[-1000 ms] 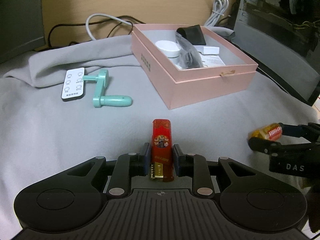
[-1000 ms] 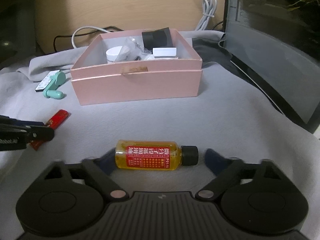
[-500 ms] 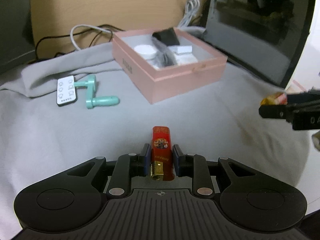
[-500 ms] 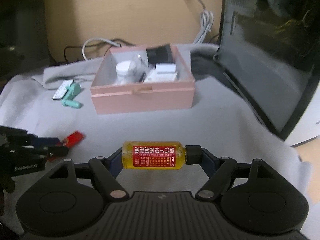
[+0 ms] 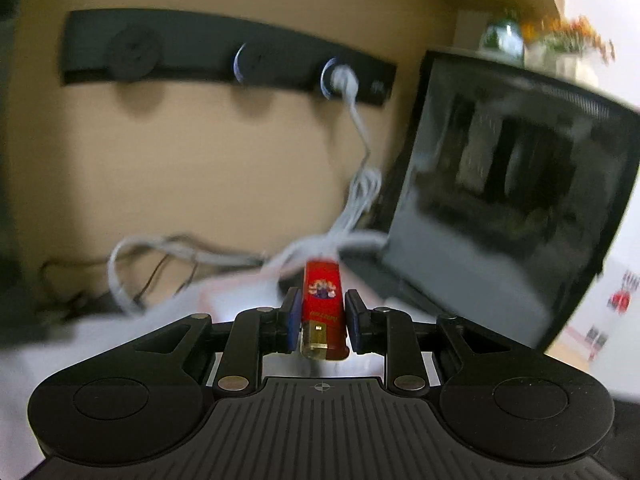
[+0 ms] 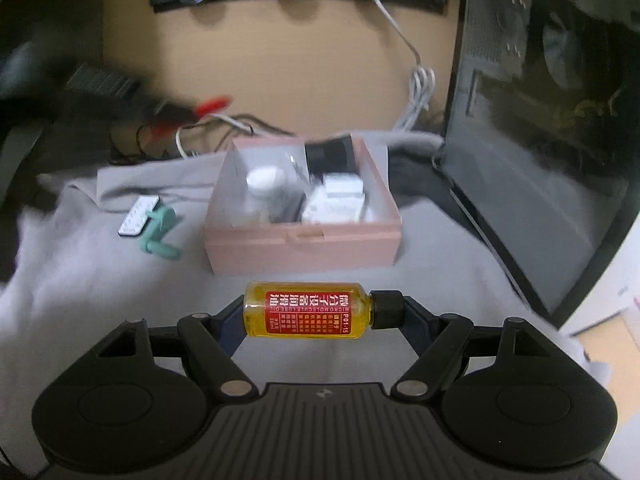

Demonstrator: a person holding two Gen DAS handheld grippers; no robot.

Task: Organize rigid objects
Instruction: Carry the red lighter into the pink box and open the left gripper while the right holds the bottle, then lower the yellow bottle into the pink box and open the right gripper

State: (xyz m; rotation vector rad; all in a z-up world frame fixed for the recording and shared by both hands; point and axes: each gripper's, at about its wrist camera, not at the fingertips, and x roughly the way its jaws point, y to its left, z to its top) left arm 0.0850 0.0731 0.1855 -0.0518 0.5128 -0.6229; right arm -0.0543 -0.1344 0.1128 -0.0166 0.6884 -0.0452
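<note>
1. The right gripper (image 6: 318,316) has its jaws closed on the ends of a yellow oil bottle (image 6: 306,315), which lies crosswise with its black cap to the right, lifted above the grey cloth (image 6: 100,292).
2. The left gripper (image 5: 322,320) has its jaws clamped on a red lighter (image 5: 323,304), whose metal end points toward the camera.
3. Beyond the bottle sits the open pink box (image 6: 304,244) with white and black items inside.
4. Left of the box lie a teal handle (image 6: 160,232) and a white remote (image 6: 138,216), touching.
5. Farther back, a white cable (image 6: 416,88) hangs against the wall beside a dark computer case (image 6: 540,160).
</note>
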